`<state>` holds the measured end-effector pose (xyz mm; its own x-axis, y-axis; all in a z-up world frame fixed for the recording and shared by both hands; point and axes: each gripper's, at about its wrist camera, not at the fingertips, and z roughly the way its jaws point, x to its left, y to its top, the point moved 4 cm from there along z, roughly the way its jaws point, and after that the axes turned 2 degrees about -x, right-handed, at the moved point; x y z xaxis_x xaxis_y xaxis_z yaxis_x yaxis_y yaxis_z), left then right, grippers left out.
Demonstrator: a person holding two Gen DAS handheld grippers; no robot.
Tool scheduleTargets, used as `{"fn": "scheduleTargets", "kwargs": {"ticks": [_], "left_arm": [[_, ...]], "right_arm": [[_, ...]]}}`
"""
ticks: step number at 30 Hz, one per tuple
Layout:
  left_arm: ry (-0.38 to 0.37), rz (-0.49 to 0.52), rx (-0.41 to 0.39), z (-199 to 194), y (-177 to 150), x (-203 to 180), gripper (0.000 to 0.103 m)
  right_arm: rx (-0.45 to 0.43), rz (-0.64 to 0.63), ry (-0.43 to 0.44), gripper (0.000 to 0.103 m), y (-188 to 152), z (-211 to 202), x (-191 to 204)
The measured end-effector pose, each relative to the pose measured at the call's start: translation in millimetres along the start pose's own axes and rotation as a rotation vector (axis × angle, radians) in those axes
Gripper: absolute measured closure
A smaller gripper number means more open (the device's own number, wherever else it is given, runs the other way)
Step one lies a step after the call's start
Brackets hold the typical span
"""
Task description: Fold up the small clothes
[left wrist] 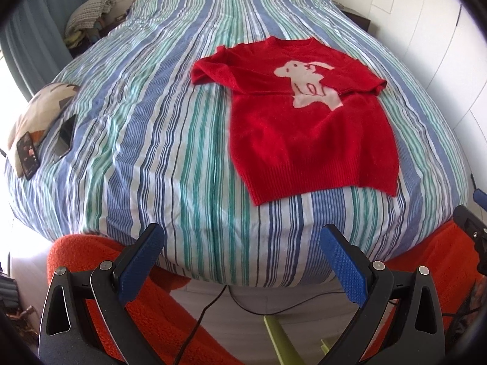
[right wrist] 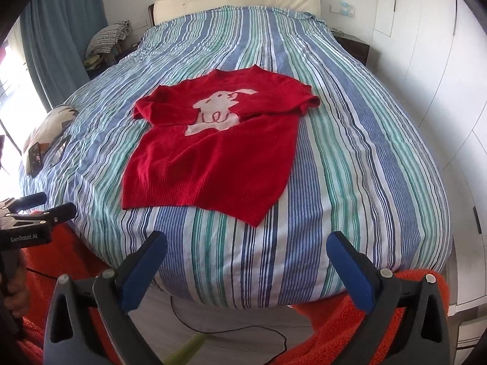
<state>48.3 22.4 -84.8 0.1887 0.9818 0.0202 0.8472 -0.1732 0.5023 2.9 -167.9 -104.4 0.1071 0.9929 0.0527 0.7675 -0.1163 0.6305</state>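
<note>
A small red knit sweater [left wrist: 304, 121] with a white dog motif lies flat on the striped bed, hem toward me, both sleeves folded in across the chest. It also shows in the right wrist view [right wrist: 213, 155]. My left gripper [left wrist: 240, 237] is open and empty, held off the foot of the bed, well short and left of the hem. My right gripper [right wrist: 246, 243] is open and empty, also off the bed's foot edge, short of the hem. The left gripper also shows at the left of the right wrist view [right wrist: 42, 205].
The blue, green and white striped bedspread [left wrist: 152, 140] covers the bed. A pillow [left wrist: 39, 106] with a phone [left wrist: 28, 155] and a second phone [left wrist: 65, 135] lies at the left edge. White wardrobe doors [right wrist: 441, 91] stand on the right. Cables [left wrist: 213, 304] run on the floor.
</note>
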Motion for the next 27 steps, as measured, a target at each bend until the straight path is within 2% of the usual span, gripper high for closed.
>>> {"fn": "scheduleTargets", "kwargs": {"ticks": [9,27], "left_arm": [[-0.018,-0.001,0.038,7,-5,-6,0.001],[-0.034,0.003,0.036,5,-8,-11,0.001]], "right_arm": [[0.033,-0.002,0.013,0.0,-5,8,6],[0.053,-0.012,0.019,0.0,-9,12,12]]}}
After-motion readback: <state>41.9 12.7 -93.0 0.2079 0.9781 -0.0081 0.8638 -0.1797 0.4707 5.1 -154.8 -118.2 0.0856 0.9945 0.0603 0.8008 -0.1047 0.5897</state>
